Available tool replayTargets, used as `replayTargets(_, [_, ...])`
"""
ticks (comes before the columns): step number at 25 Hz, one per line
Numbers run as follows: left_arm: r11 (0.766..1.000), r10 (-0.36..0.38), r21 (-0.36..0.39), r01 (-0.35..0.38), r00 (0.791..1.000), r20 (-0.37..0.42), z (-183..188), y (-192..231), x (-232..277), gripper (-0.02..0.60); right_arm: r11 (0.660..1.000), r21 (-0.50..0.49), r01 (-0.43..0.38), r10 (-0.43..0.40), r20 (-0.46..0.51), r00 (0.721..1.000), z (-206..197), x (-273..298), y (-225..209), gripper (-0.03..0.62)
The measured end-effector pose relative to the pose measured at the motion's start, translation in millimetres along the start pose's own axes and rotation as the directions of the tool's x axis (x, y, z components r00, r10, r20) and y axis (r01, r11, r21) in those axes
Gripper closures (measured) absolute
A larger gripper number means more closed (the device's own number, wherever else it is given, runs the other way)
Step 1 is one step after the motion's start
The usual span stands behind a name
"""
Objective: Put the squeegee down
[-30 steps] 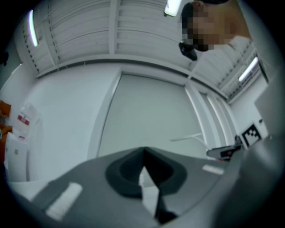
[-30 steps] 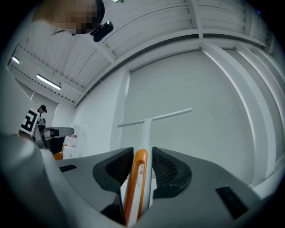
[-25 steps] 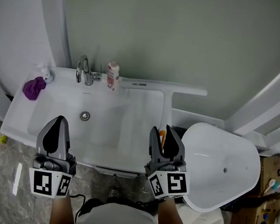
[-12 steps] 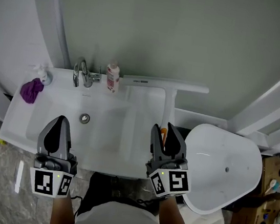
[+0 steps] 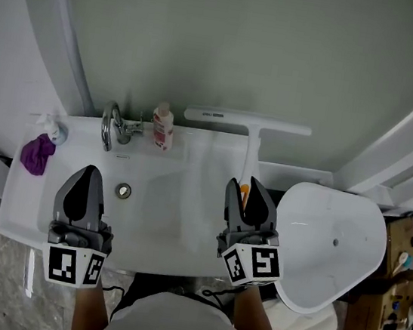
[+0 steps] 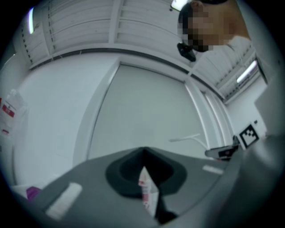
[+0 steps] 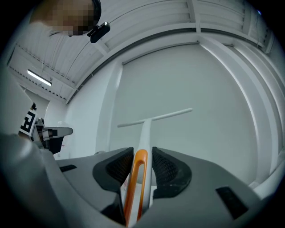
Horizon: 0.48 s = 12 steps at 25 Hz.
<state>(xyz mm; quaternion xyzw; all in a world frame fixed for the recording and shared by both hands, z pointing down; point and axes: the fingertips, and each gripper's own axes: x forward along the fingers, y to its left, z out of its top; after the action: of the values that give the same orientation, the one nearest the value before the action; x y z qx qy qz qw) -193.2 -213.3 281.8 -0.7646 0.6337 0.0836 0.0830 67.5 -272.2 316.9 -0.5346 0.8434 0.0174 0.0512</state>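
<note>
I am holding the squeegee (image 5: 248, 120) by its orange handle (image 7: 135, 182) in the clamped right tongs (image 5: 243, 184), blade now sitting higher on the wall (image 5: 231, 42) above the sink (image 5: 154, 225) than a second ago, left tongs (image 5: 90, 171) closed and empty, so I am planning to lower and release.

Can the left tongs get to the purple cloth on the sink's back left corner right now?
Probably yes. The left tongs are shut on nothing, over the sink, and nothing stands between them and the purple cloth; they'd have to open first.
</note>
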Motion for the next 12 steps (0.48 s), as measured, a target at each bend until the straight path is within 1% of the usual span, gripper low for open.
replayTargets(6, [0.999,-0.048,-0.007,0.048,0.999,-0.001,-8,19,32,0.574,0.998,0.023,0.055,-0.054,-0.02,0.998,-13,26,-7,0.462])
replayTargets(12, [0.995,-0.097,-0.029,0.096,0.995,-0.02,-25,29,58,0.574,0.994,0.045,0.1,-0.096,-0.095,0.991,-40,47,-14,0.462])
